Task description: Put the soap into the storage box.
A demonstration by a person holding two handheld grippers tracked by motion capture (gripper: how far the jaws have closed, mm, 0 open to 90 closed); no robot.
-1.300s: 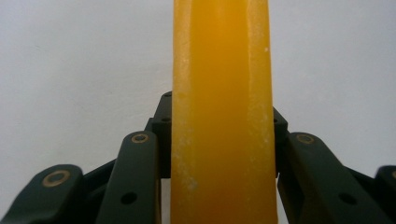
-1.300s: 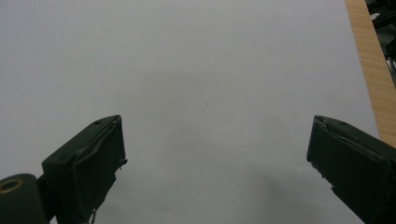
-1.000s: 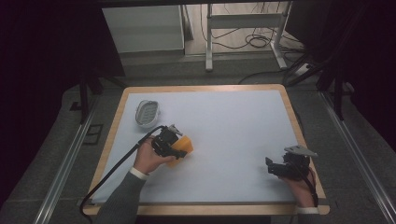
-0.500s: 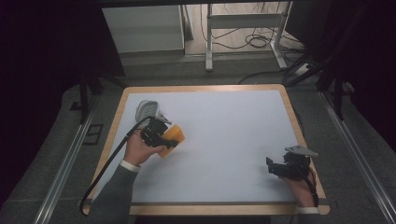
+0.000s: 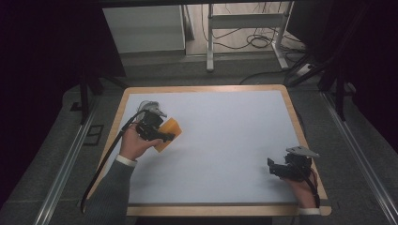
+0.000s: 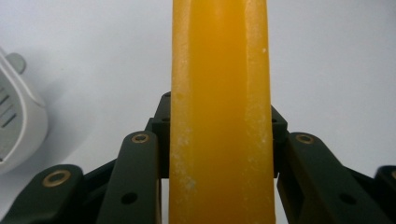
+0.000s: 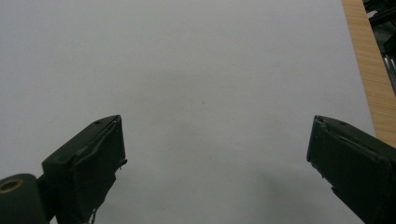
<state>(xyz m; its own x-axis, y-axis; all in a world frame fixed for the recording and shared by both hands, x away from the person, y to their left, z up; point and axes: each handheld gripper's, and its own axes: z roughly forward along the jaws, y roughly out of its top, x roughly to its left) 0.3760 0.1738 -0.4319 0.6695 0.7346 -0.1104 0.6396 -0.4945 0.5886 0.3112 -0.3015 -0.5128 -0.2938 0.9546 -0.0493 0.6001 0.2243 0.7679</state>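
Left claw (image 5: 162, 133) pinched an orange block (image 5: 169, 132) — flat, slab-like, held edge-on between the two black jaws. From the left gripper view the block (image 6: 219, 112) rose straight up the middle of the frame, its waxy orange face dusted with pale specks, and my jaws pressed against it from both sides. Seen from the high view, my left hand (image 5: 136, 143) held that claw above the left part of the table (image 5: 225, 140), near its far left corner, with the block sticking out toward the middle of the white surface and tilted. A black cable (image 5: 105, 164) trailed from the claw back along my grey sleeve (image 5: 110, 192) and over the table's near edge.

Just beside the block, to the left in the left gripper view, sat a white slotted dish (image 6: 18, 126) on the table; in the high view my claw covered most of it.

My right claw (image 5: 277, 169) rested near the table's right edge, well apart from the block. Its jaws stood spread wide — the right gripper view showed bare white tabletop (image 7: 210, 93) between them, with a strip of the wooden rim (image 7: 369, 60) at the far right.
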